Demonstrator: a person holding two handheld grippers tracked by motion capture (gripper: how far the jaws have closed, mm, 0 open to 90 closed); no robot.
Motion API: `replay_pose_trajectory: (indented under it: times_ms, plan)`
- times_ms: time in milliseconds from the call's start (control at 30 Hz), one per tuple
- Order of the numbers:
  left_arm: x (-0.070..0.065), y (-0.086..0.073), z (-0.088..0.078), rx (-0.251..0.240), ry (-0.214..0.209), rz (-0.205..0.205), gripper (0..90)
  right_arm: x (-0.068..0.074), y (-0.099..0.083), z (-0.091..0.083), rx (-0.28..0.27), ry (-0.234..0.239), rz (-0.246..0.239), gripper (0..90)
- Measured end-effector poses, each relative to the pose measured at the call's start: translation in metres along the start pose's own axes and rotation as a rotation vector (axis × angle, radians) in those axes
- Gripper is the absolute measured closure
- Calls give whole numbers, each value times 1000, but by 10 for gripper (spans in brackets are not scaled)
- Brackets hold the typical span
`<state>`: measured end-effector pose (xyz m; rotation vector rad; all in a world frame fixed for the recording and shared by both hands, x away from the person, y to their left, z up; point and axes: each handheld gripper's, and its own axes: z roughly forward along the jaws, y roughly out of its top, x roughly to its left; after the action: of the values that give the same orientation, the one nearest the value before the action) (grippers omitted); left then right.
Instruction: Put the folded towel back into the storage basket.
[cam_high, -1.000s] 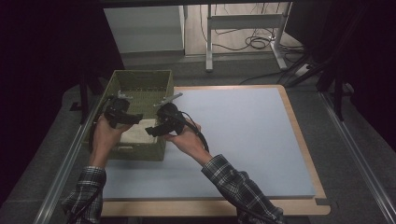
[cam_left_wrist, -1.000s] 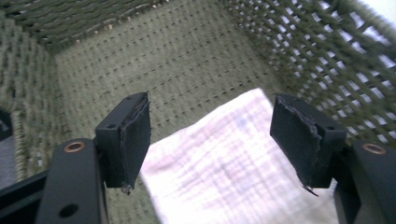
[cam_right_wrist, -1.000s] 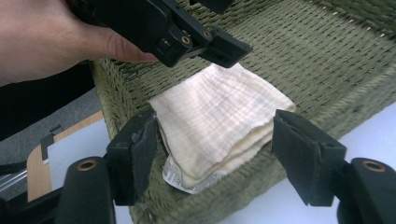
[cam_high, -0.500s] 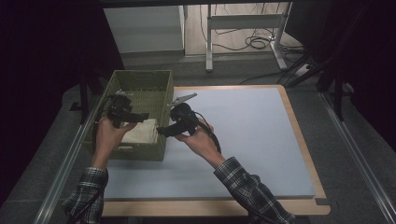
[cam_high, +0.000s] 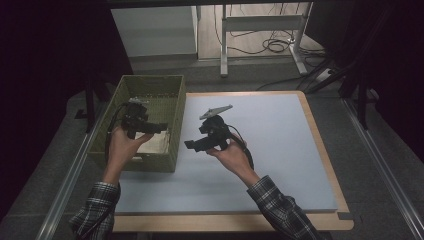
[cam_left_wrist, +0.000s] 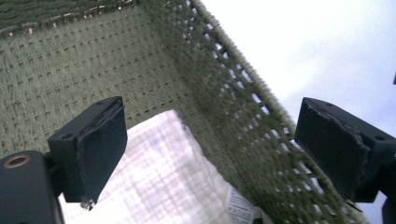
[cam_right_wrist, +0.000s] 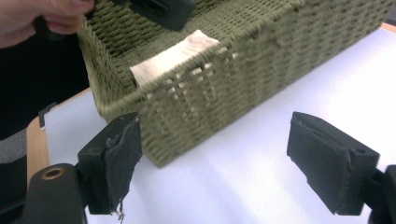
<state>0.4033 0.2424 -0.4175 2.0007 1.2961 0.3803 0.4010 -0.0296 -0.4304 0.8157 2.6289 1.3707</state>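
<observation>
A green woven basket (cam_high: 145, 162) stands at the table's left, with a folded white cloth (cam_high: 152, 143) lying in its near end. My left gripper (cam_high: 159, 127) hovers over the basket, above the cloth (cam_left_wrist: 154, 177). Its jaws have just been opening and stand open with nothing between them (cam_left_wrist: 215, 144). My right gripper (cam_high: 192, 146) hangs over the pale mat just right of the basket and points at the basket's wall (cam_right_wrist: 224, 98). Its jaws have also just been opening and are open and empty (cam_right_wrist: 233, 158). The cloth (cam_right_wrist: 173, 56) shows over the rim.
The pale blue mat (cam_high: 280, 145) covers most of the wooden-edged table (cam_high: 327, 165) to the right of the basket. A desk frame and cables (cam_high: 272, 45) stand on the floor beyond the far edge. Metal rails (cam_high: 70, 175) run along the table's sides.
My right gripper has moved right, from the basket's edge out over the mat. The left gripper has stayed over the basket.
</observation>
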Motion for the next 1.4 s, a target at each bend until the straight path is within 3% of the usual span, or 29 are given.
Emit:
replay_pose_trajectory:
  times_ms: [400,800,1033,1200,1400]
  plan:
    - [-34,8,-3,-15,-46,75,67,-15,-33,-28,16,-21,-28,124]
    - [-85,10,6,-28,-117,176,42,-20,-60,-65,37,-65,-93,91]
    - [-120,1,15,-33,-155,236,24,-22,-79,-88,44,-118,-143,67]
    - [-139,-10,24,-36,-184,255,22,-27,-97,-101,52,-149,-134,54]
    - [-162,-35,42,-17,-238,286,6,-34,-123,-112,76,-184,-114,40]
